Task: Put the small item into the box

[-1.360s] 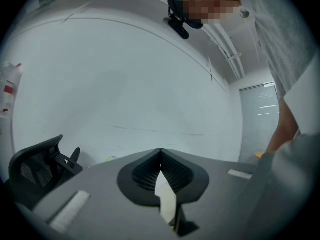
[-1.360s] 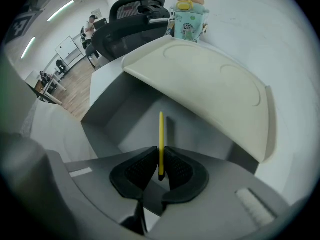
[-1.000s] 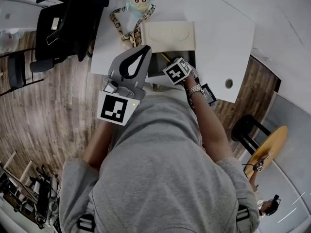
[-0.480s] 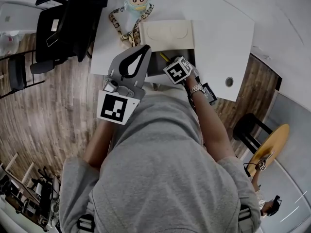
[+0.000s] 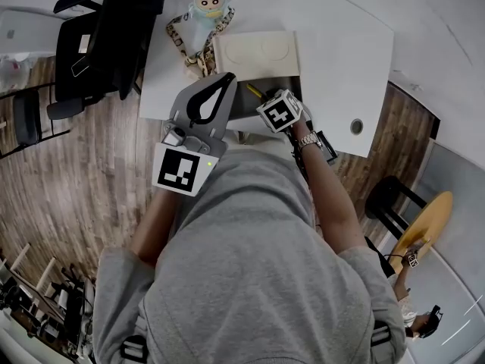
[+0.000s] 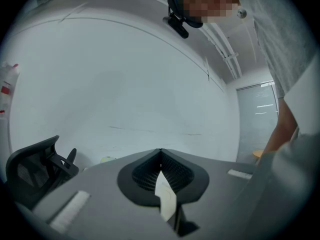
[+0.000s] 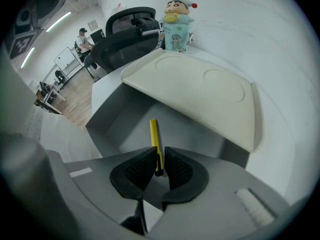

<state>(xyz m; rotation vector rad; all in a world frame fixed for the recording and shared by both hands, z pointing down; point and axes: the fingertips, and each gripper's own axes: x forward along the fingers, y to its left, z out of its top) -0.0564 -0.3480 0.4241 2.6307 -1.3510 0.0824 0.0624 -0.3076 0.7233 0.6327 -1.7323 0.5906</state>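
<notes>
Head view: The white tabletop (image 5: 341, 59) carries a grey box (image 5: 241, 105) at its near edge. The cream lid (image 5: 254, 51) is open and lies back toward the far edge. A cartoon figure (image 5: 208, 2) stands at the far left corner. An office chair (image 5: 106, 36) stands off the left edge. The left tool (image 5: 223, 83) is held at the box's left side. The right tool (image 5: 271, 106) is over the box's near right part, and a yellow pen (image 5: 254, 91) projects from it above the grey interior.

Left gripper view: The left tool (image 6: 160, 159) has its jaws together with nothing between them. It points up at a white wall.

Right gripper view: The right tool (image 7: 157, 166) has its jaws clamped on the lower end of the yellow pen (image 7: 154, 139). The pen's free end extends forward over the open box (image 7: 120, 119). Whether the pen touches the box floor cannot be told. The lid (image 7: 200, 94) slopes up behind the box, with the cartoon figure (image 7: 177, 24) and office chair (image 7: 130, 34) beyond it.
</notes>
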